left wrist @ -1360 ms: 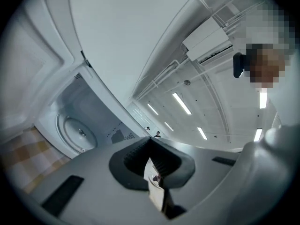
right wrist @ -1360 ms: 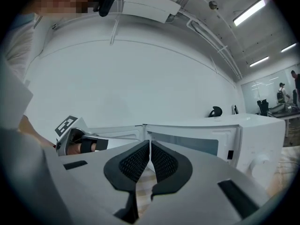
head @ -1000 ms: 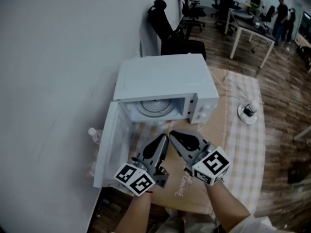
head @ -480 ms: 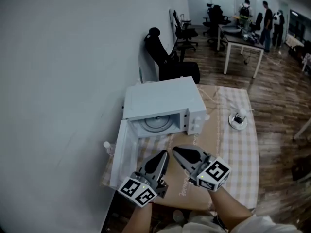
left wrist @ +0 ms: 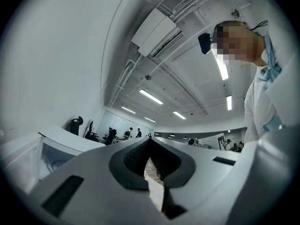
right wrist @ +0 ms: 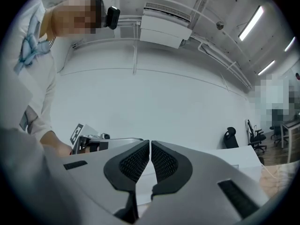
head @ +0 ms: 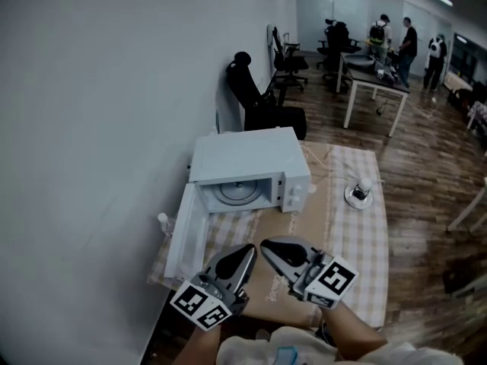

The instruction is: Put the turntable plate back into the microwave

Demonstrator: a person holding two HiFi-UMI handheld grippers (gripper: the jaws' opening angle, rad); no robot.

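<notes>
The microwave [head: 243, 158] hides the back of your turntable plate [head: 238, 193] under its roof; the white object [head: 358, 195] at centre right is too small to identify.

I see the mouth of the microwave [head: 245, 158] unblocked, its door [head: 183, 240] swung wide on the left, close to the wall [head: 91, 128]. The tabletop [head: 358, 243] in front lies open; a small round stand [head: 358, 195] sits well off to the right.

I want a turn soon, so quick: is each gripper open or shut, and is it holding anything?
Left gripper: shut, holding nothing.
Right gripper: shut, holding nothing.
</notes>
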